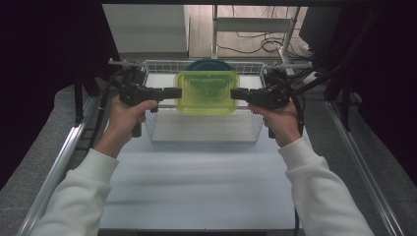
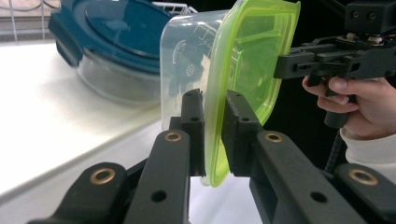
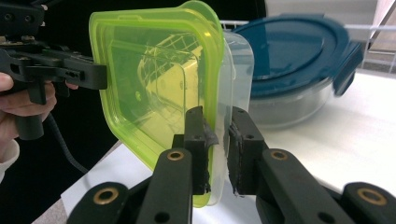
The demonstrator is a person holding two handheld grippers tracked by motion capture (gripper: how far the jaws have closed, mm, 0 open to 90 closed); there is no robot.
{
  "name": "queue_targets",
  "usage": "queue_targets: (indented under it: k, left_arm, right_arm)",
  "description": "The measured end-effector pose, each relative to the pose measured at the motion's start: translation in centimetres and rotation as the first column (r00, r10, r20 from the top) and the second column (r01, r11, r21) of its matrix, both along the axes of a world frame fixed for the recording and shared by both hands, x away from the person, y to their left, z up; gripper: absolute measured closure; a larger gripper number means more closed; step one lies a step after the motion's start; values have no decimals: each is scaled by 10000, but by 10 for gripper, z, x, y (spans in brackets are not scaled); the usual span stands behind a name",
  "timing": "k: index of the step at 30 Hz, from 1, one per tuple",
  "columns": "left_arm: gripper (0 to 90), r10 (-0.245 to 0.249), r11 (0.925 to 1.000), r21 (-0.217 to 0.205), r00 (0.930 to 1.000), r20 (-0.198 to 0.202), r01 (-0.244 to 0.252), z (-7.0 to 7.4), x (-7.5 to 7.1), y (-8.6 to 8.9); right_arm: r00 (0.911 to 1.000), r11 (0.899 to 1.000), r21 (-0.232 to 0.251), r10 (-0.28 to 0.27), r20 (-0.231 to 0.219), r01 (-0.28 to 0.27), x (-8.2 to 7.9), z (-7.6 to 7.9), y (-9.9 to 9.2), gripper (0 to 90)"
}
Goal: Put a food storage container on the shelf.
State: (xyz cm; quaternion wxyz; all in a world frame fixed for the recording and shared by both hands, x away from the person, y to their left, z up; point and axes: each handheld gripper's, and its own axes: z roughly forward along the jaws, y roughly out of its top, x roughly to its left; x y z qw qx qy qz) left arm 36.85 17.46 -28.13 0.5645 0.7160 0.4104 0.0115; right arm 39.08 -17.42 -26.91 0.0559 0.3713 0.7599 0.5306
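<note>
While the person is holding it up from both sides, the clear container with the lime-green lid (image 1: 207,92) is hanging in the air above the wire basket (image 1: 156,129) on the white table (image 1: 196,182), tilted so that its lid is facing the high view. The left hand-held gripper (image 1: 173,92) is pinching the left edge of that container, its jaws pressed onto the green rim and the clear wall, as the left gripper view is showing (image 2: 212,135). The right hand-held gripper (image 1: 237,94) is pinching the opposite edge in the same way, one jaw on the lid side and the other on the clear side (image 3: 218,144). Through the lid and the clear wall nothing solid is showing inside; the container is looking empty, with only reflections of the basket wires on its plastic. Behind it, a round glass container with a dark blue clip-on lid (image 2: 112,42) is sitting in the basket, its lid closed (image 3: 299,56); whether anything is inside it I cannot tell. The person's white sleeves (image 1: 319,191) are coming in from the bottom of the high view
</note>
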Motion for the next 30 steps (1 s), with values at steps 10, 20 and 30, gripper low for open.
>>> queue_targets:
  k: [10,20,30]
  left_arm:
    - [805,-69,9998,-195,9998,-194,66,14,31,0]
    - [807,179,9997,-139,9971,-735,-189,24,64,-2]
    - [809,356,9983,-402,9895,-1403,-416,23,89,-2]
  right_arm:
    - [9999,10000,20,-74,-81,74,26,21,-2,786]
    - [9971,9998,87,-180,-742,187,64,32,-1,788]
    - [9881,9985,265,-439,-1472,483,91,30,0,788]
